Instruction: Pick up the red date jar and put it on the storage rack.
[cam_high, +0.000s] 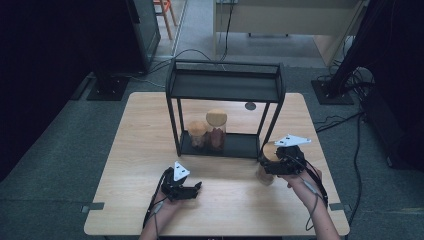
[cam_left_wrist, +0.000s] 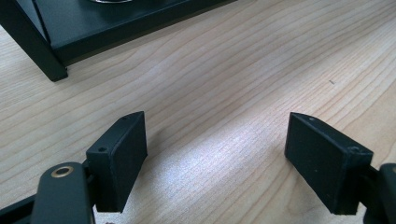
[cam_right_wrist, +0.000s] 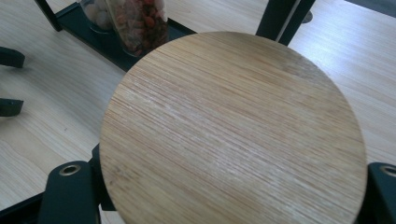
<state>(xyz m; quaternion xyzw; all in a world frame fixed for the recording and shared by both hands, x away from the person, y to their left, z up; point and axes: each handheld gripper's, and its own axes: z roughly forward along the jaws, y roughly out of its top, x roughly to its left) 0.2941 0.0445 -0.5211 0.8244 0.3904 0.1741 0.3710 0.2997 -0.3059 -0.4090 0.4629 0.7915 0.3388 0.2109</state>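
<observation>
Jar (cam_high: 266, 162) body hidden under bamboo lid (cam_right_wrist: 233, 130), right gripper (cam_high: 281, 161) clamping.

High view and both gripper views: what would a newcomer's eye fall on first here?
The black rack at the table's far middle, with two wood-lidded jars on its bottom shelf. Next, the right tool by the rack's front right leg, shut on a third jar, whose round wooden lid looms large in the right gripper view. The left tool hangs open above bare wood.
</observation>
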